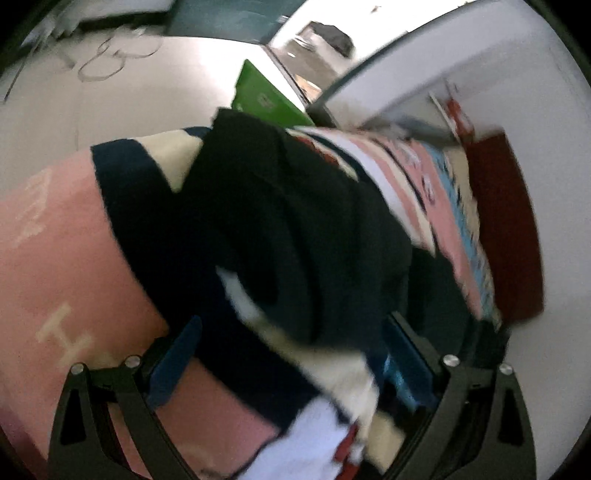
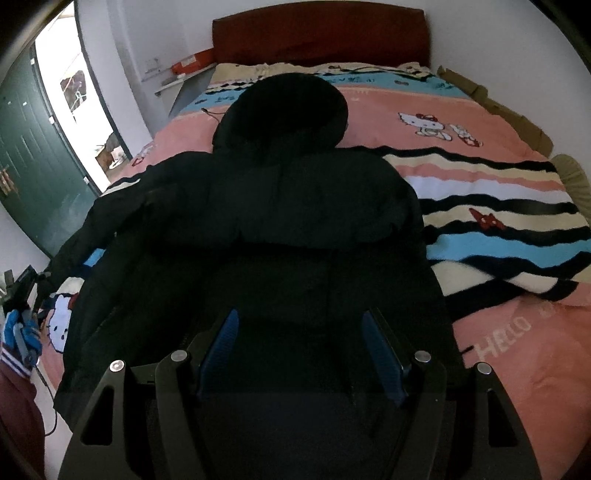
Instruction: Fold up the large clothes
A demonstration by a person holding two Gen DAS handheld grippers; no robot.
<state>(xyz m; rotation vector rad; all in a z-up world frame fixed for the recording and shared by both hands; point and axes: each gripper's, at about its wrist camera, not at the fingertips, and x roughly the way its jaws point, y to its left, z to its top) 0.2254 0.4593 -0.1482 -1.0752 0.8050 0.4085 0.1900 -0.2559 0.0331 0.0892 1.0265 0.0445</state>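
A large black hooded jacket (image 2: pixel 280 206) lies spread flat on a bed, hood toward the red headboard (image 2: pixel 317 33). Its right sleeve is folded in over the body; its left sleeve (image 2: pixel 96 236) reaches out to the bed's left edge. My right gripper (image 2: pixel 301 325) is open, low over the jacket's hem, empty. In the blurred, tilted left wrist view my left gripper (image 1: pixel 291 336) is open over the black sleeve (image 1: pixel 280 221); fabric lies between the fingers, not pinched. The left gripper shows at the left edge of the right wrist view, by the sleeve's end.
The bed has a pink cartoon-cat sheet (image 2: pixel 413 118) with black, white and blue stripes. A green door (image 2: pixel 33 162) and bright doorway stand left of the bed. A shelf with a red box (image 2: pixel 192 64) is by the headboard. A green box (image 1: pixel 266 96) sits on the floor.
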